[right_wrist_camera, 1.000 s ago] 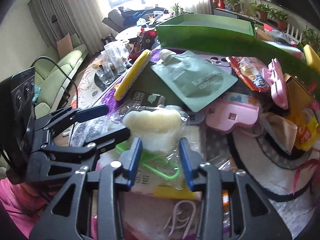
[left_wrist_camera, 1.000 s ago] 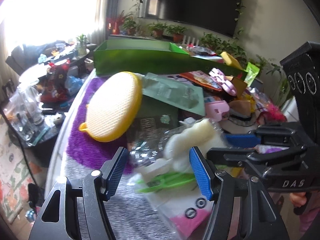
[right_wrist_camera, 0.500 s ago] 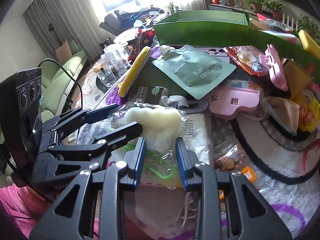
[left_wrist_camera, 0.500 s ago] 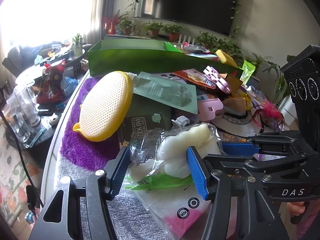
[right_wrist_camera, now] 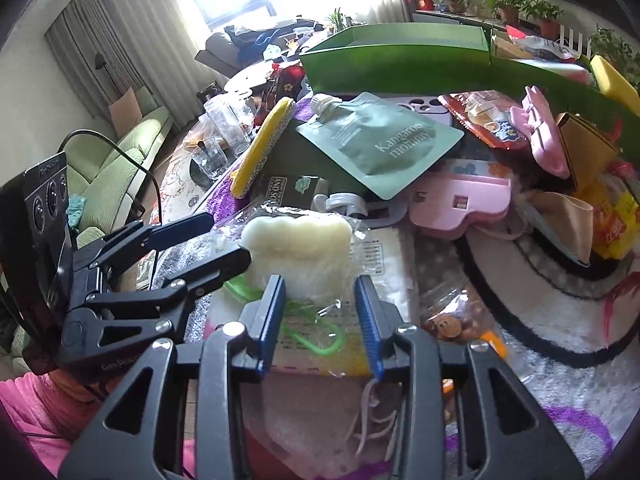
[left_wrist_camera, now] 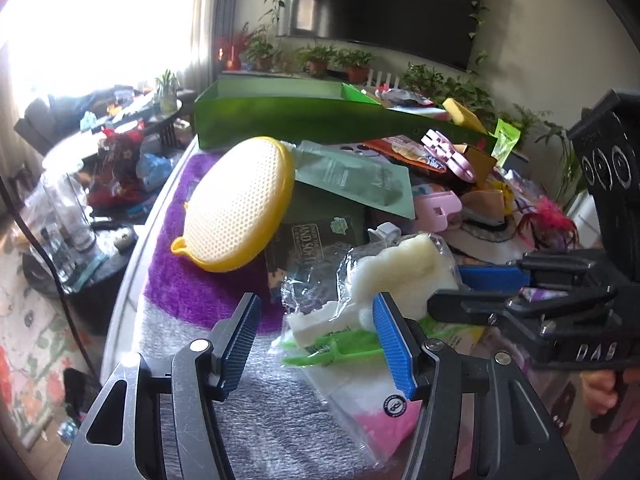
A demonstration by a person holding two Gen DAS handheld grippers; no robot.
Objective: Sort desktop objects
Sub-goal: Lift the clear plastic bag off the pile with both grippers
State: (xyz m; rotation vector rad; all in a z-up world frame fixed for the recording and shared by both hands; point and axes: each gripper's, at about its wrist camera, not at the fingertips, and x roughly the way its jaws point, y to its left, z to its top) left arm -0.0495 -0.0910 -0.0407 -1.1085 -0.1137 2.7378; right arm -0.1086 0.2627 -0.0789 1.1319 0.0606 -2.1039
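Note:
A cream sponge in a clear plastic bag (left_wrist_camera: 404, 268) lies on a heap of packets at the table's near edge; it also shows in the right wrist view (right_wrist_camera: 300, 252). My left gripper (left_wrist_camera: 316, 320) is open, its blue pads on either side of the bag's left end. My right gripper (right_wrist_camera: 320, 308) is open, its pads either side of the bag's near edge; it reaches in from the right in the left wrist view (left_wrist_camera: 464, 288). A green plastic clip (left_wrist_camera: 332, 354) lies under the bag.
A long green tray (left_wrist_camera: 304, 116) stands at the back. A yellow round brush (left_wrist_camera: 240, 204), a green pouch (right_wrist_camera: 380, 144), pink cases (right_wrist_camera: 460, 204), a dark soft-tissue pack (left_wrist_camera: 316, 240), a hat (right_wrist_camera: 560, 280) and snack packets crowd the purple mat (left_wrist_camera: 192, 280).
Both grippers have moved in closer around the bagged sponge. The right gripper narrowed half a second ago and has opened wider again. The bag has shifted slightly.

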